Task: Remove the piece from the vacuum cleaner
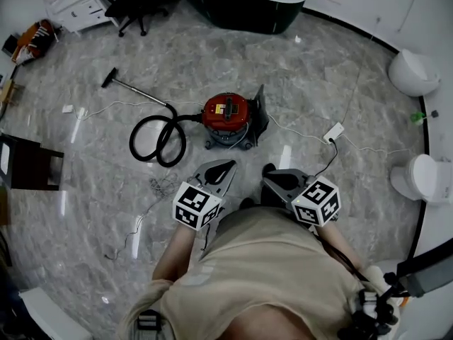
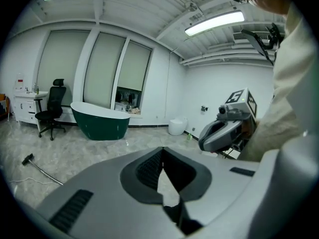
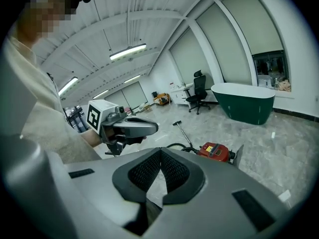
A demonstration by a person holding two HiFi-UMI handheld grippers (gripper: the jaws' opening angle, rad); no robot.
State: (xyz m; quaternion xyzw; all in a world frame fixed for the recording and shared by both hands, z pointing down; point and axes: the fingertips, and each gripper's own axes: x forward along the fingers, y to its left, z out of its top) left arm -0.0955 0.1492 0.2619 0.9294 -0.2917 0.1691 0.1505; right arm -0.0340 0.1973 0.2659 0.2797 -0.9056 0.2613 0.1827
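A red canister vacuum cleaner (image 1: 226, 115) stands on the marble floor ahead of me, also in the right gripper view as the vacuum cleaner (image 3: 215, 151). Its black hose (image 1: 157, 139) loops to the left and runs into a thin wand (image 1: 134, 89) that ends in a floor head (image 1: 108, 78). My left gripper (image 1: 225, 165) and right gripper (image 1: 272, 173) hover side by side in front of my torso, short of the vacuum and touching nothing. In each gripper view the dark pads meet at the tip: left gripper (image 2: 162, 151), right gripper (image 3: 160, 151), both shut and empty.
A dark green bathtub (image 1: 241, 6) and an office chair (image 1: 134, 2) stand at the far side. Two white toilets (image 1: 414, 69) (image 1: 425, 179) line the right wall. A power strip (image 1: 333, 132) with a cable lies right of the vacuum. A dark stool (image 1: 28, 163) sits at the left.
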